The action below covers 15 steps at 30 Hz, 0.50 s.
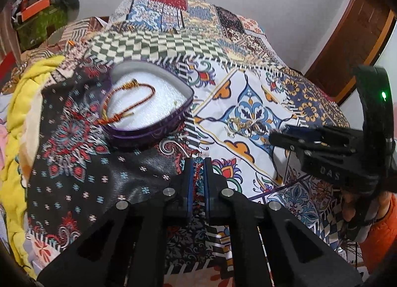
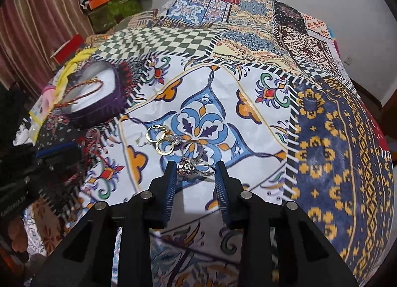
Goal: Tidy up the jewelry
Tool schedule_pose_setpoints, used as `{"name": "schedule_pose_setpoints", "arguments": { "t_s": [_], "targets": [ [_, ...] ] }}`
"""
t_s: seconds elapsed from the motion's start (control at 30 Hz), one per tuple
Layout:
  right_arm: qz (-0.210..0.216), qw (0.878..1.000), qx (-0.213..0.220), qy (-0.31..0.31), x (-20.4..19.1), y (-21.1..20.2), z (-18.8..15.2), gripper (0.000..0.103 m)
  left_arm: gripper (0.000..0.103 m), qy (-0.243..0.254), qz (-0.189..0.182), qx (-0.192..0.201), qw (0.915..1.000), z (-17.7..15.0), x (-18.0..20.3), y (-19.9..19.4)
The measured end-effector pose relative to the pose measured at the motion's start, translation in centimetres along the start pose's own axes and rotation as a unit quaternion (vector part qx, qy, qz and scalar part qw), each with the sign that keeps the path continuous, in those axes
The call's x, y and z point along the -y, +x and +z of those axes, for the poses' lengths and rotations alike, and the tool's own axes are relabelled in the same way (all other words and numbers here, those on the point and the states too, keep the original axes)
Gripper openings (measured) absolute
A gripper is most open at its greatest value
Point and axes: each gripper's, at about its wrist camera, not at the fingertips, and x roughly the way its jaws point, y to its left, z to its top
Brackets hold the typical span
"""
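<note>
Gripping a red beaded strand [image 1: 197, 175] with a small turquoise piece at its top, the left gripper [image 1: 197, 162] has its blue-padded fingers [image 1: 189, 177] nearly together, the strand pinched in the narrow gap between them above the dark flowered part of the bedspread [image 1: 248, 103]. Beyond it, toward the bed's far left side, sits a purple heart-shaped box [image 1: 148, 130] with a white lining, and inside lies a red-and-gold cord necklace [image 1: 129, 95], one tasselled end draped over the box's near rim. A yellow cloth [image 1: 19, 113] is bunched along the left edge of the bed. From the right wrist view, the right gripper [image 2: 196, 170] hangs with its fingers [image 2: 171, 182] spread apart, and a silver ring [image 2: 196, 166] with a large pale stone lies on the bedspread between the fingertips; whether either pad touches it cannot be told. Just beyond the ring, on the blue-and-white medallion of the spread, two gold hoops [image 2: 161, 138] lie touching one another beside a small tangle of silver pieces [image 2: 178, 141]. The box shows again at the left of this view, well apart from the ring. A hand [image 1: 352, 210] in an orange sleeve [image 1: 382, 227] holds the right gripper's handle.
</note>
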Motion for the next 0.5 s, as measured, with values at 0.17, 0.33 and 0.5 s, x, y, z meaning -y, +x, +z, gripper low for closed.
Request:
{"name": "schedule_pose_setpoints", "arguments": {
  "t_s": [0.17, 0.33, 0.5],
  "targets": [
    [0.006, 1.0, 0.022, -0.001, -0.4, -1.8, 0.2, 0.028, 0.006, 0.008, 0.014, 0.023, 0.9996, 0.6, 0.2, -1.8],
    [0.01, 0.999, 0.052, -0.004, -0.8, -3.8, 1.0, 0.028, 0.006, 0.013, 0.02, 0.048, 0.9986, 1.5, 0.5, -3.7],
    [0.015, 0.996, 0.083, -0.011, -1.6, -5.6, 1.9, 0.028, 0.006, 0.017, 0.025, 0.074, 0.9968, 2.5, 0.7, -5.4]
  ]
}}
